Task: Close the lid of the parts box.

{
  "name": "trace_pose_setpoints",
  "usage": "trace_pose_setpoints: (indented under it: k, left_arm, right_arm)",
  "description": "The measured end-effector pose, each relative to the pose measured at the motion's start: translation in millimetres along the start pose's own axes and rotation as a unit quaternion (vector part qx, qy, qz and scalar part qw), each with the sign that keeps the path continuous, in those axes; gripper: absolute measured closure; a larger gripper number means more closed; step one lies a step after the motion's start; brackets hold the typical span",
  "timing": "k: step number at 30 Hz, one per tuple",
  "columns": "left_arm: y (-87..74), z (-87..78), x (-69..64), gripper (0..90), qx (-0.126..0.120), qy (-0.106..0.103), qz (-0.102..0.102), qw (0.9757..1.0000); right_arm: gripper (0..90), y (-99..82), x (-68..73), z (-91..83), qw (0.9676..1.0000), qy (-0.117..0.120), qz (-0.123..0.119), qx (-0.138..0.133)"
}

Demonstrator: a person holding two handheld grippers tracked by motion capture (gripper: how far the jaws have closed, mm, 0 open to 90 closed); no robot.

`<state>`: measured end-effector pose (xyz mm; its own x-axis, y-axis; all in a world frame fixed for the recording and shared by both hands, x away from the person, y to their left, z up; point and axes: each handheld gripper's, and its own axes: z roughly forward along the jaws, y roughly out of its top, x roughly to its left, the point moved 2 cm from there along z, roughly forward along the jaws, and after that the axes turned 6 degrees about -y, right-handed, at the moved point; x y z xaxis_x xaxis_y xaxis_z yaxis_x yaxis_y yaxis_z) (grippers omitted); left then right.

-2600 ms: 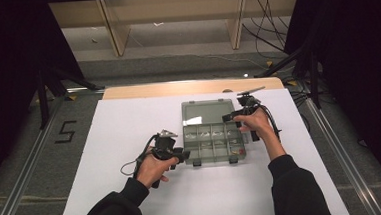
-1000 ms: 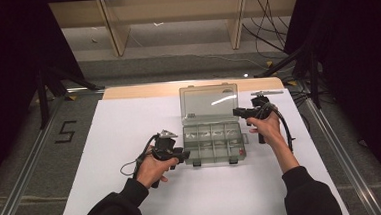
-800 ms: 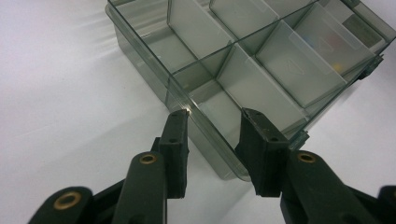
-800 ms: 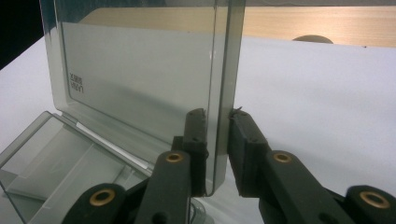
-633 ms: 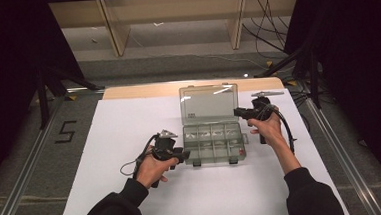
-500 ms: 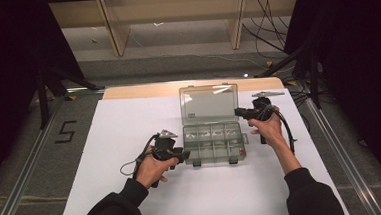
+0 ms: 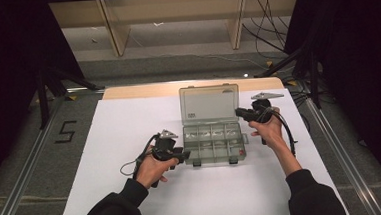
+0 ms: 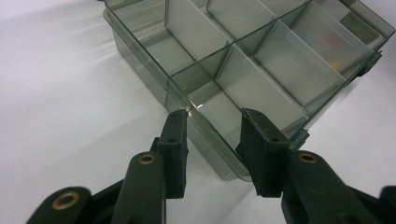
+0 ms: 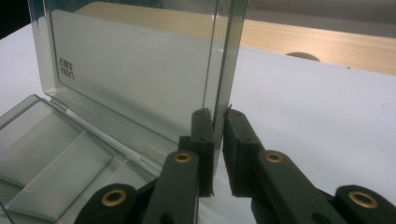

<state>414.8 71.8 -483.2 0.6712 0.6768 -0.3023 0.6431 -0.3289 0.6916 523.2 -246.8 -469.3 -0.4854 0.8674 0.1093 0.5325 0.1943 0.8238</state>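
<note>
The clear plastic organiser box (image 7: 214, 145) sits on the white desk (image 7: 119, 127) between the two hand-held grippers, its tray of divided compartments lying flat and its lid (image 7: 209, 104) swung up to stand nearly upright on the far side of the tray. The right hand-held gripper (image 9: 218, 122) has the lid's side edge between its jaws; they have just been closing and now stand almost pressed together on the thin wall, so it is pinching the lid, as the right gripper view shows plainly. The left hand-held gripper (image 8: 214, 125) stands at the tray's near left corner, its jaws partly spread and straddling the corner wall, one jaw outside and one over the nearest compartment; whether the pads actually press on the wall cannot be told, though it looks like a steadying hold. In the high view the left hand (image 7: 154, 165) comes in low beside the tray and the right hand (image 7: 267, 128) sits just right of the lid. The step in hand appears to be opening the box: the tray is braced while the lid is carried back. The next move likely calls for the right gripper to ease the lid a little further until it rests open by itself, then let go gently so the light box does not tip or slide.
</note>
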Motion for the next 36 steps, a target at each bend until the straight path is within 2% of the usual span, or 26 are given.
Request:
trace_pose_setpoints:
  k: [11, 15, 17, 20, 22, 26, 31, 33, 35, 36]
  left_arm:
    - [0.0, 0.4, -0.6, 61.4, -0.003, 0.000, 0.002, 1.0000]
    - [0.0, 0.4, -0.3, 61.0, -0.003, -0.001, 0.004, 1.0000]
    - [0.0, 0.5, -0.5, 60.8, -0.003, 0.000, 0.005, 1.0000]
    - [0.2, 0.1, -0.3, 60.3, -0.004, 0.000, 0.009, 1.0000]
    - [0.8, -1.0, 0.1, 57.5, -0.003, -0.003, 0.008, 1.0000]
    - [3.2, -4.8, 1.5, 48.3, -0.010, 0.003, 0.006, 0.9999]
    - [12.1, -14.2, 0.8, 39.4, -0.025, 0.001, 0.010, 0.9996]
    - [19.9, -18.7, 1.2, 38.0, -0.034, 0.003, 0.015, 0.9993]
    - [29.5, -22.5, 1.9, 37.1, -0.045, 0.003, 0.018, 0.9988]
    - [34.5, -24.5, 2.5, 37.0, -0.049, 0.003, 0.019, 0.9986]
  right_arm:
    - [83.0, -4.2, 1.3, -2.9, 0.9989, -0.011, -0.041, -0.021]
    - [82.9, -5.2, 2.2, -2.5, 0.9989, -0.008, -0.040, -0.024]
    - [82.9, -5.4, 2.2, -2.5, 0.9985, -0.016, -0.046, -0.024]
    - [82.9, -5.5, 2.9, -2.6, 0.9984, -0.009, -0.047, -0.029]
    - [82.8, -5.7, 3.0, -3.2, 0.9983, -0.014, -0.049, -0.028]
    - [82.8, -6.5, 3.0, -3.2, 0.9983, -0.018, -0.050, -0.026]
    - [82.8, -6.9, 2.8, -2.6, 0.9978, -0.013, -0.055, -0.036]
    - [82.7, -7.0, 3.5, -3.2, 0.9981, -0.012, -0.051, -0.032]
    - [82.8, -6.9, 3.1, -2.1, 0.9973, -0.014, -0.058, -0.042]
    - [82.7, -6.7, 3.5, -3.9, 0.9977, -0.016, -0.058, -0.031]
